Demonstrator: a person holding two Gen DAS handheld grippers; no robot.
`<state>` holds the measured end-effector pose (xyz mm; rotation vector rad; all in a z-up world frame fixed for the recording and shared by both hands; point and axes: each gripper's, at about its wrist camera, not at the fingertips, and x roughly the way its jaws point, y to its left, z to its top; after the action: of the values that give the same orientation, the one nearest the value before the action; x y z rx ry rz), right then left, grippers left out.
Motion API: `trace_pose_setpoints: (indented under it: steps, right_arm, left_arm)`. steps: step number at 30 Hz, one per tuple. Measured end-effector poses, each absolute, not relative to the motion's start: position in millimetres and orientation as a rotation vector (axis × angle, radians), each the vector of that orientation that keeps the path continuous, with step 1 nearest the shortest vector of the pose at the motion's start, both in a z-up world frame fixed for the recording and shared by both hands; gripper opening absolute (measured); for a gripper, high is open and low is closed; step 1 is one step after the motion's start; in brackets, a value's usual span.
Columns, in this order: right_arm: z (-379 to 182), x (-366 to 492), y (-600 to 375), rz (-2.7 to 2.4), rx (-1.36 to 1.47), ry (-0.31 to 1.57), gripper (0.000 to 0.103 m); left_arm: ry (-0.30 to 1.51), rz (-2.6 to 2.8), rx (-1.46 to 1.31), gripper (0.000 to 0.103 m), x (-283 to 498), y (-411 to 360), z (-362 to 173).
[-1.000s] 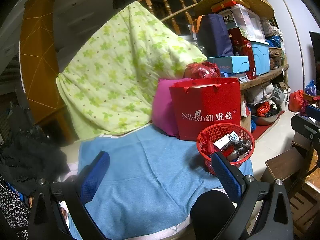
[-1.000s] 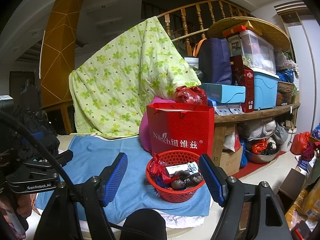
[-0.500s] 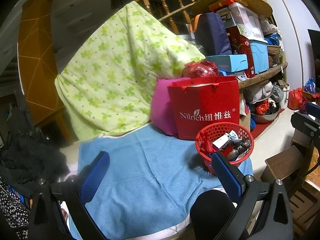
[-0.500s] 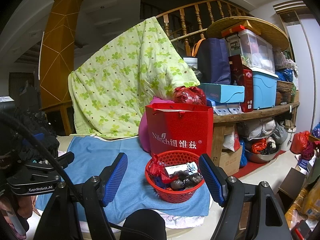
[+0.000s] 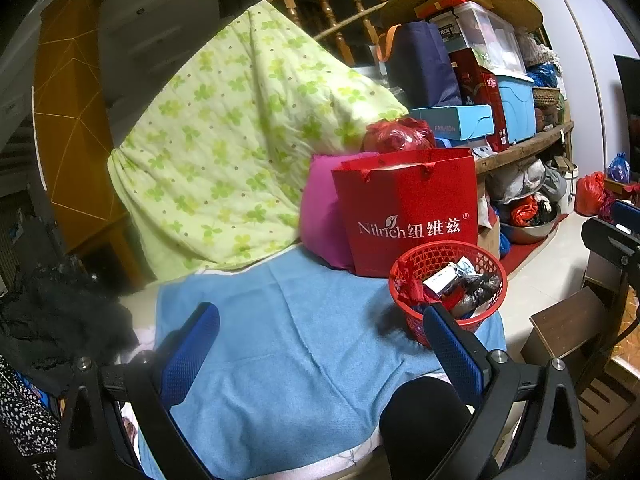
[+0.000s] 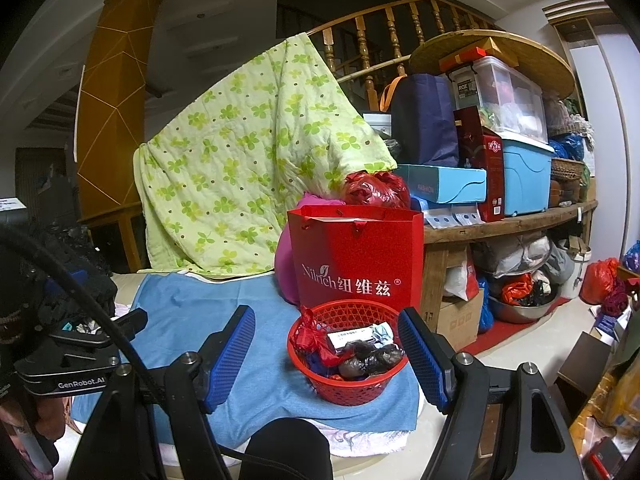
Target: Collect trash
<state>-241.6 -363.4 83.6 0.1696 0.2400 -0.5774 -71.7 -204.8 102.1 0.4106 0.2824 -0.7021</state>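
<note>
Trash (image 6: 362,350) fills the red basket (image 6: 348,390) on the blue cloth (image 5: 280,340), before the red bag (image 6: 356,258). Left tongs (image 5: 320,344) and right tongs (image 6: 326,350) both gape wide, empty, touching nothing.

A blue cloth (image 6: 192,312) covers the bench. On it stand a red basket (image 6: 348,384) near the front right corner, a red paper bag (image 6: 356,256) just behind, and a pink cushion (image 5: 320,216) beside the bag.

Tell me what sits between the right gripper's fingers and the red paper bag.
The red basket of trash, on the blue cloth, right in front of the red paper bag; right wrist view.
</note>
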Motion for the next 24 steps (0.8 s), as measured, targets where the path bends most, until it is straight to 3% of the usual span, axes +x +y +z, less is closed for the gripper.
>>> trace_pose_setpoints:
  steps: [24]
  right_arm:
    - [80.9,-243.7,-368.8,-0.581,0.174,0.243,0.077]
  left_arm:
    - [0.299,-0.712,0.432,0.101,-71.4,-206.8,93.1]
